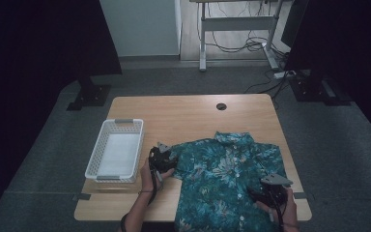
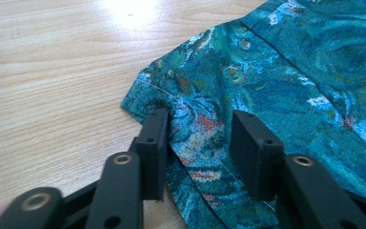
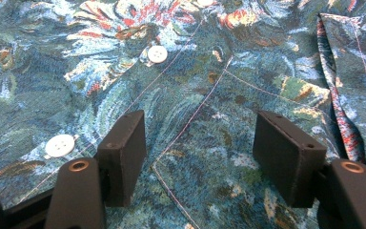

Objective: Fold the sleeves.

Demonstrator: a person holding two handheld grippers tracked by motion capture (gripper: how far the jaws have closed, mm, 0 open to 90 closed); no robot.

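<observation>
The teal floral-print short-sleeved shirt (image 1: 227,181) lies flat, front up, on the near right part of the light wooden table (image 1: 183,116), to the right of the white slatted plastic basket (image 1: 116,151). The left gripper (image 2: 198,131) straddles the left sleeve's hem, jaws part-closed but not visibly pinching; it should bite the hem squarely before folding inward. The right gripper (image 3: 200,152) rests open over the shirt's front near the white buttons (image 3: 157,54), holding nothing; pressing there would steady the cloth.
</observation>
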